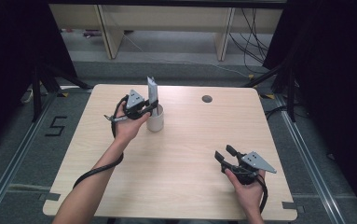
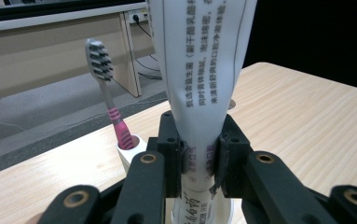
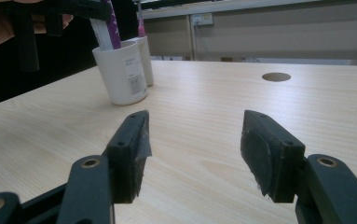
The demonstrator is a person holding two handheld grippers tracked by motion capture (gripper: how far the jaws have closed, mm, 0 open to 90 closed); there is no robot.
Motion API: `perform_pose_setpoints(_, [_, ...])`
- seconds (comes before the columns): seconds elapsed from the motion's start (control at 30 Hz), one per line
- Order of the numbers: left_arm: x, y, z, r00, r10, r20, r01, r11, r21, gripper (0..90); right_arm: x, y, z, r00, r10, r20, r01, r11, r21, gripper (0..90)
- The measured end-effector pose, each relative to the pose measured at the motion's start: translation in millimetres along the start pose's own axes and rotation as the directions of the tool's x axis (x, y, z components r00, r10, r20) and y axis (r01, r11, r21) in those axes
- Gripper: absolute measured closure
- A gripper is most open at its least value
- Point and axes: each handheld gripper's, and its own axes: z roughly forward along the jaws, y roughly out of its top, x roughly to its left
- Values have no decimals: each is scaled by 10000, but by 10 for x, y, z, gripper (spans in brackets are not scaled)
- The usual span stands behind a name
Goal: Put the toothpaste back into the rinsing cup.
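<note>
One white toothpaste tube (image 2: 199, 84) stands upright in a white cup (image 1: 155, 120) at the far left part of the table (image 1: 181, 154), its crimped flat end up and its lower end down inside the cup. Black print runs along its length, with some purple lettering near where it is gripped. The left gripper (image 2: 199, 163) has its jaws closed on the tube's narrow lower part, one pad pressed on either side, just above the cup's rim. In the high view the left gripper (image 1: 144, 108) sits against the cup's left side, held by the person's left hand (image 1: 128, 128), with its cable looping down along the forearm.

A toothbrush (image 2: 107, 100) with a pink handle and grey bristles stands head-up in a second, slimmer white holder (image 2: 132, 151) just behind the cup; in the right gripper view the two white vessels stand touching or nearly so, the cup (image 3: 121, 72) in front.

The right gripper (image 1: 226, 158) rests low over the near right part of the table, well apart from the cup, held in the right hand (image 1: 248, 186). Its jaws stand wide with nothing between them, and bare wood shows in the gap (image 3: 195, 154). A round cable hole (image 1: 207, 99) lies in the table's far edge area, to the right of the cup.
</note>
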Motion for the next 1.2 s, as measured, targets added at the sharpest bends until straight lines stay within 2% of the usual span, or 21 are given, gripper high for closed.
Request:
perform_pose_setpoints(0.07, [7, -16, 9, 10000, -18, 4, 18, 10000, 53, 751, 5, -4, -6, 9999, 95, 94, -97, 9998, 160, 428])
perform_pose_setpoints(0.1, [7, -25, 14, 10000, -58, -4, 58, 10000, 76, 751, -7, -5, -2, 9999, -94, 64, 94, 9999, 97, 428])
perform_pose_setpoints(0.13, [11, -37, 21, 10000, -78, -13, 78, 9999, 101, 751, 1, -13, 5, 10000, 47, 69, -47, 10000, -26, 428])
perform_pose_setpoints(0.2, [16, -54, 29, 9999, -103, -33, 104, 9998, 142, 751, -20, -13, 8, 9991, -337, 261, 339, 9994, -109, 427])
perform_pose_setpoints(0.23, [18, -57, 31, 10000, -89, -31, 90, 9999, 147, 751, -5, -16, 7, 9999, 2, 122, -2, 10000, -3, 426])
perform_pose_setpoints(0.27, [20, -67, 36, 9999, -97, -37, 98, 9998, 183, 751, 0, -18, 8, 9999, 123, 34, -123, 9999, 30, 425])
perform_pose_setpoints(0.4, [26, -97, 50, 9999, -165, -30, 165, 9995, 257, 751, 9, -14, 9, 9998, 184, 15, -184, 9998, 77, 425])
perform_pose_setpoints(0.43, [29, -103, 52, 9998, -190, -41, 191, 9994, 281, 751, 2, -15, 9, 9999, -4, 132, 4, 10000, -33, 425])
perform_pose_setpoints(0.47, [32, -109, 56, 9998, -213, -37, 214, 9993, 291, 751, -10, -11, 9, 9999, -104, 60, 104, 9999, -46, 424])
perform_pose_setpoints(0.5, [33, -116, 63, 9997, -242, -8, 242, 9994, 258, 751, 15, -15, 2, 9997, 221, 111, -221, 9997, 58, 424])
perform_pose_setpoints(0.6, [35, -132, 78, 9996, -264, -15, 265, 9992, 312, 751, -11, -17, 7, 10000, 31, 46, -31, 9999, 154, 423])
perform_pose_setpoints(0.73, [34, -145, 92, 9995, -315, -43, 317, 9987, 396, 750, -8, -13, 13, 9999, 81, -76, -80, 9999, 138, 422])
perform_pose_setpoints(0.77, [33, -148, 96, 9994, -335, -64, 338, 9986, 405, 750, 15, -13, 5, 9997, 215, 76, -217, 9995, 230, 422])
perform_pose_setpoints(0.83, [33, -155, 104, 9994, -326, -100, 330, 9983, 470, 750, -7, -17, 19, 10000, -74, 35, 74, 9999, 124, 422])
perform_pose_setpoints(0.93, [31, -173, 121, 9991, -383, -182, 392, 9977, 552, 750, -18, -24, 31, 9997, -239, 95, 239, 9997, -16, 422])
perform_pose_setpoints(1.03, [32, -189, 133, 9989, -402, -245, 415, 9975, 575, 750, -11, -15, 17, 9999, -148, 50, 148, 9998, 113, 422])
perform_pose_setpoints(1.2, [41, -204, 149, 9987, -442, -249, 459, 9963, 730, 749, -17, -24, 31, 9997, -226, 72, 226, 9997, -16, 421])
